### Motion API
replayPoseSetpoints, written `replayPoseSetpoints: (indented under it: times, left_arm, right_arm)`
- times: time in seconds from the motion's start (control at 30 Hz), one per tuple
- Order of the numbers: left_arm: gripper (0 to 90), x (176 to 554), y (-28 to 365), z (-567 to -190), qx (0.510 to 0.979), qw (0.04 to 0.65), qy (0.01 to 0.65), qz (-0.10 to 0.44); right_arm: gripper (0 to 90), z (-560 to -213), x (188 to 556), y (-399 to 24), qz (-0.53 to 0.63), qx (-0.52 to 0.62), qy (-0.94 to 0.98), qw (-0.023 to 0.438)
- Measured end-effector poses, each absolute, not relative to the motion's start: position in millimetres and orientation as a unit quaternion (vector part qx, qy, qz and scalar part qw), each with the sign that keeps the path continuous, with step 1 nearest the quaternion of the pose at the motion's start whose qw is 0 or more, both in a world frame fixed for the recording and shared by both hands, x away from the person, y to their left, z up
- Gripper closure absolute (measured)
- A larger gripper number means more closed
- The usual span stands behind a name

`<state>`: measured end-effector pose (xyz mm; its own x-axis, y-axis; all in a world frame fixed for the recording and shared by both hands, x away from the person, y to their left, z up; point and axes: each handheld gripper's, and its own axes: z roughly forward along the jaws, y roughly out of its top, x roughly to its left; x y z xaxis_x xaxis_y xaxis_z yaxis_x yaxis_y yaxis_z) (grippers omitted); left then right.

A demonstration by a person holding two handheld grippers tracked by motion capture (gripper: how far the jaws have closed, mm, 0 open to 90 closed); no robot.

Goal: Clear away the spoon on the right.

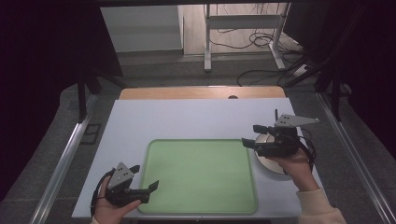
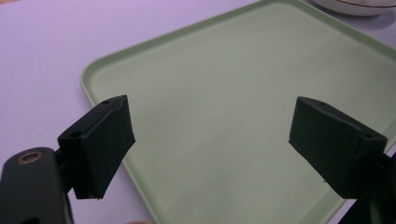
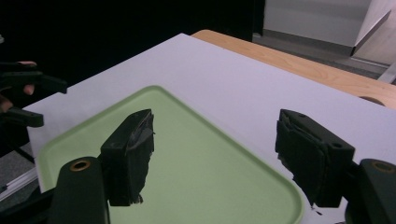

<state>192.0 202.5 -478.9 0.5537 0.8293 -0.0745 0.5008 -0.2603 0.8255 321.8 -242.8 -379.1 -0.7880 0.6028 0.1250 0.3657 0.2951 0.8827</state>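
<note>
A flat, pale green plastic tray [image 1: 198,175] with rounded corners and a low raised rim lies on the pale lilac-grey table top [image 1: 187,119], toward the person's edge. Its floor is bare.

The left gripper [image 1: 145,178] is held low at about 8 o'clock from the tray's centre, just off the tray's left edge, with its black jaws pointing toward 3 o'clock over the rim. In the left gripper view [image 2: 210,140] the jaws stand wide apart, nothing between them, and the green tray floor [image 2: 243,107] shows through the gap.

The right gripper [image 1: 252,135] is raised at about 2 o'clock from the tray's centre, beyond the tray's right edge, pointing toward 9 o'clock. It hovers over a round, shallow white bowl [image 1: 271,163] that sits on the table just beside the tray's right rim (the hand and gripper body cover most of it). In the right gripper view [image 3: 215,158] its jaws are spread wide and hold nothing; the tray [image 3: 196,163] lies below and beyond them.

A slice of the bowl's white rim [image 2: 355,7] shows at the upper right corner of the left gripper view, past the tray's far edge.

A bare strip of light wooden board [image 1: 201,92] runs along the table at 12 o'clock.
</note>
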Motion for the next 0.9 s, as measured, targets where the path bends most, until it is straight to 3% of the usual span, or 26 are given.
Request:
replayPoseSetpoints:
  times: [0.9]
  left_arm:
    - [13.2, 194, 205, -482, 0.772, 0.426, 0.431, 0.192]
  right_arm:
    - [27.8, -393, 354, -283, 0.511, 0.344, 0.775, 0.139]
